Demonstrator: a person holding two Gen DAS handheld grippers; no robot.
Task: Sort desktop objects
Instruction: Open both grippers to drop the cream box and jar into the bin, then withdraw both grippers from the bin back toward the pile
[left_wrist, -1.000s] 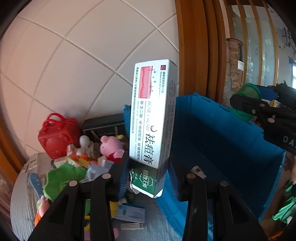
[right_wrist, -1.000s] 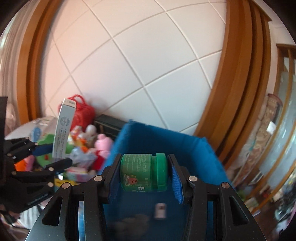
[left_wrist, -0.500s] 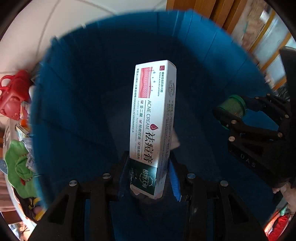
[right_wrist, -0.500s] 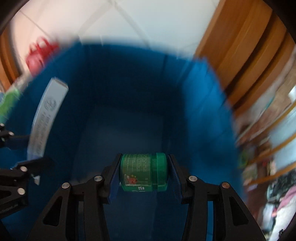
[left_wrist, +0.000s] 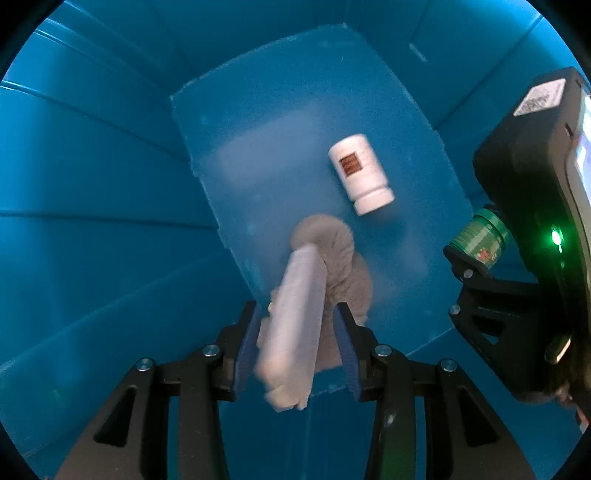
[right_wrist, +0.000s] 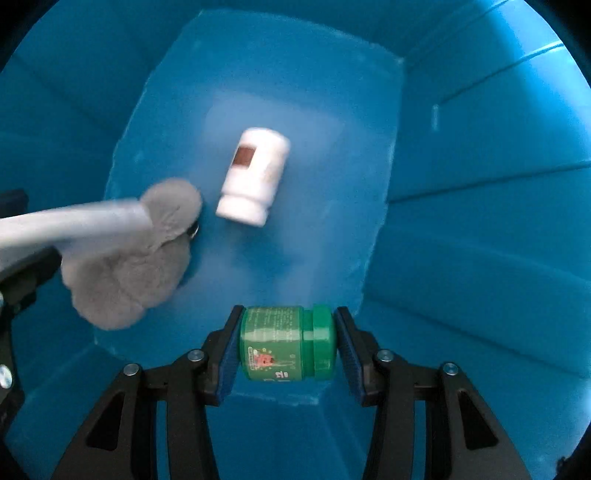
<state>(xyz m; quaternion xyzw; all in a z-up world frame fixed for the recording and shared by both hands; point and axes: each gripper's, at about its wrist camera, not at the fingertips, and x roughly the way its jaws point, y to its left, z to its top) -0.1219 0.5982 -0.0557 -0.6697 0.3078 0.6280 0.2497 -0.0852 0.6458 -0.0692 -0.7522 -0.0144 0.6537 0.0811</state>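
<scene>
Both grippers are down inside a blue bin (left_wrist: 92, 206) (right_wrist: 480, 229). My left gripper (left_wrist: 295, 347) has its jaws apart; the white acne cream box (left_wrist: 295, 321) sits blurred between the pads, tilting away, and I cannot tell if they touch it. The box also shows in the right wrist view (right_wrist: 74, 225). My right gripper (right_wrist: 288, 343) is shut on a green jar (right_wrist: 286, 343), held sideways just above the bin floor. The jar also shows in the left wrist view (left_wrist: 480, 240).
On the bin floor lie a white bottle (left_wrist: 360, 173) (right_wrist: 255, 175) on its side and a grey fluffy toy (left_wrist: 343, 266) (right_wrist: 136, 258). The bin walls close in on all sides. The right gripper's body (left_wrist: 524, 236) is close at the right.
Both grippers have moved from above the desk down into the blue bin. The left jaws have opened and the cream box is tipping or dropping out. The right gripper still holds the jar.
</scene>
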